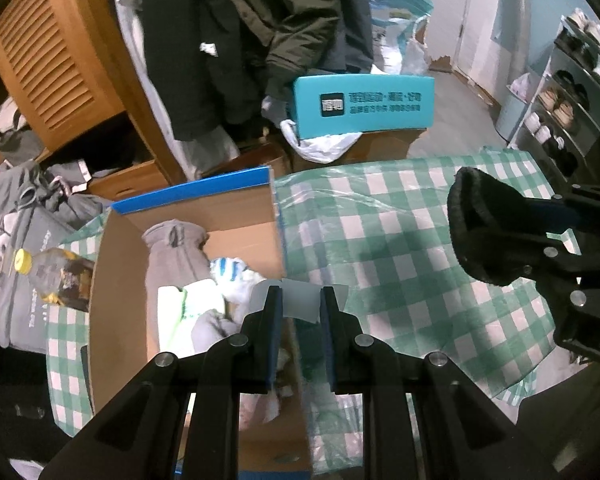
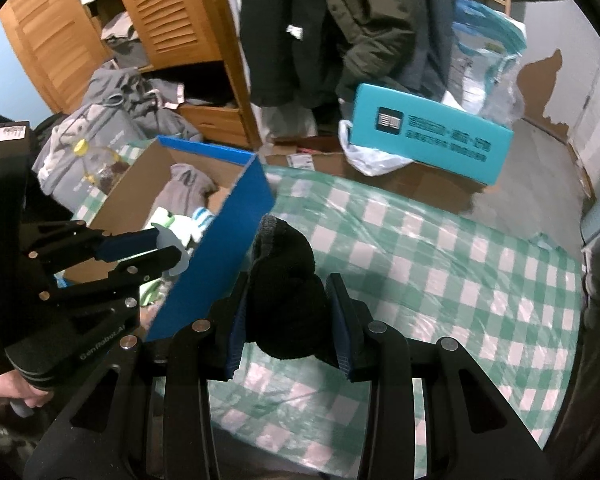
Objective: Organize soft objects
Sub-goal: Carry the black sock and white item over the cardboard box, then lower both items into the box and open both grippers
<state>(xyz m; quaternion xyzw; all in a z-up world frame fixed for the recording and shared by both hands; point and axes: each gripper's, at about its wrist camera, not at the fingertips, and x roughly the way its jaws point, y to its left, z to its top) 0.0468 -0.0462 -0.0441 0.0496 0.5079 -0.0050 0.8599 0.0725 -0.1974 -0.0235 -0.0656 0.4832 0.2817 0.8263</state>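
Above checked tablecloth (image 2: 440,264), right gripper (image 2: 288,304) clamps black knit hat (image 2: 284,280); open box (image 2: 220,216) at 10 o'clock. Left gripper (image 1: 300,312), jaws narrow, nothing gripped. Risks: hat snags blue box wall, box tips; loose knit slips out short of box.

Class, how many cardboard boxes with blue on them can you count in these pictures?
2. An open box sits on the checked table holding clothes; a teal box lies behind the table. Clutter may hide more.

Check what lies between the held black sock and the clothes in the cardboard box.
Only the box's blue side wall; the right wrist view shows the black sock in the right gripper beside it.
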